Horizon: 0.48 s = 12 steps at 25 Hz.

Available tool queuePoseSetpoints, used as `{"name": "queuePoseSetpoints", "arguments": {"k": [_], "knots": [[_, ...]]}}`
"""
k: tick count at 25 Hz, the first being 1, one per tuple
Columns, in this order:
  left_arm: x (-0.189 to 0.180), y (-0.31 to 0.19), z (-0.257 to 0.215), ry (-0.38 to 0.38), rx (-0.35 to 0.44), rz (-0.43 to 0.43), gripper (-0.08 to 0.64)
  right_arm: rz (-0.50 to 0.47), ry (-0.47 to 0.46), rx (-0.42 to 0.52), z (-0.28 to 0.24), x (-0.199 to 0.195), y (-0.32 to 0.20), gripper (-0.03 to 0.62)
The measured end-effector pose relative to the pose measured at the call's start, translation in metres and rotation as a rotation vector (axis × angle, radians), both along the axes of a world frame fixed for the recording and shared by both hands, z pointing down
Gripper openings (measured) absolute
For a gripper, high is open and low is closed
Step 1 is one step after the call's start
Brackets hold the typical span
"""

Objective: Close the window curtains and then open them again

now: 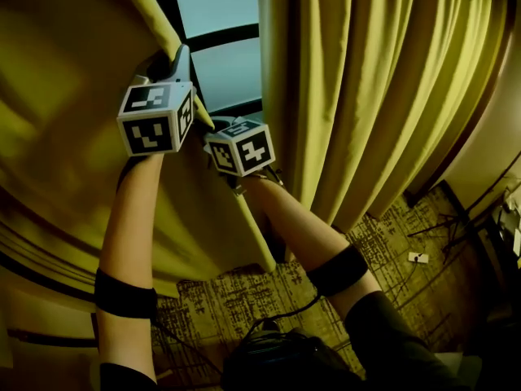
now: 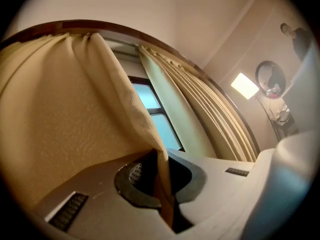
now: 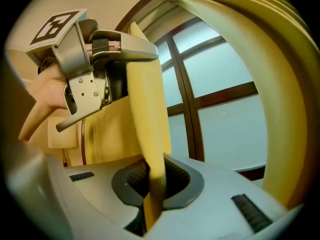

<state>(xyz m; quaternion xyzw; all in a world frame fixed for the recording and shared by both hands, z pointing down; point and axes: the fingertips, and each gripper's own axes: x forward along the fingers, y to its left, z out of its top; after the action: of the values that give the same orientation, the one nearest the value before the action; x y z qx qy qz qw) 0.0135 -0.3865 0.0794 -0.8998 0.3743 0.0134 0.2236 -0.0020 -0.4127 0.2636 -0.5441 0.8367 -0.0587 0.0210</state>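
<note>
Head view: the left gripper [image 1: 181, 62] and the right gripper [image 1: 218, 129] are sitting close together, both clamping the inner edge of the left curtain [image 1: 65, 96]. That edge is crossing the window [image 1: 216, 23]. The right curtain [image 1: 366, 80] is hanging gathered in folds, apart from the left one, above the patterned carpet [image 1: 269, 292].

Left gripper view: the jaws of the left gripper [image 2: 162, 176] are pressing together on the left curtain [image 2: 115, 99], with the fabric edge pinched between the pads. The window [image 2: 152, 109] is showing beyond it.

Right gripper view: the right gripper [image 3: 156, 179] is clamping the same left curtain [image 3: 147, 119], lower on the edge than the left gripper [image 3: 100, 59]. The window [image 3: 225, 119] is exposed beside the right curtain [image 3: 280, 109].
</note>
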Motion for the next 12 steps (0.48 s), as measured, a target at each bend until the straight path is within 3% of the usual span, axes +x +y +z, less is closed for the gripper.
{"name": "queuePoseSetpoints", "arguments": {"k": [12], "knots": [[0.012,-0.018,-0.004,0.028,0.025,0.040,0.000,0.032,-0.017,-0.004,-0.005,0.013,-0.018,0.015]]}}
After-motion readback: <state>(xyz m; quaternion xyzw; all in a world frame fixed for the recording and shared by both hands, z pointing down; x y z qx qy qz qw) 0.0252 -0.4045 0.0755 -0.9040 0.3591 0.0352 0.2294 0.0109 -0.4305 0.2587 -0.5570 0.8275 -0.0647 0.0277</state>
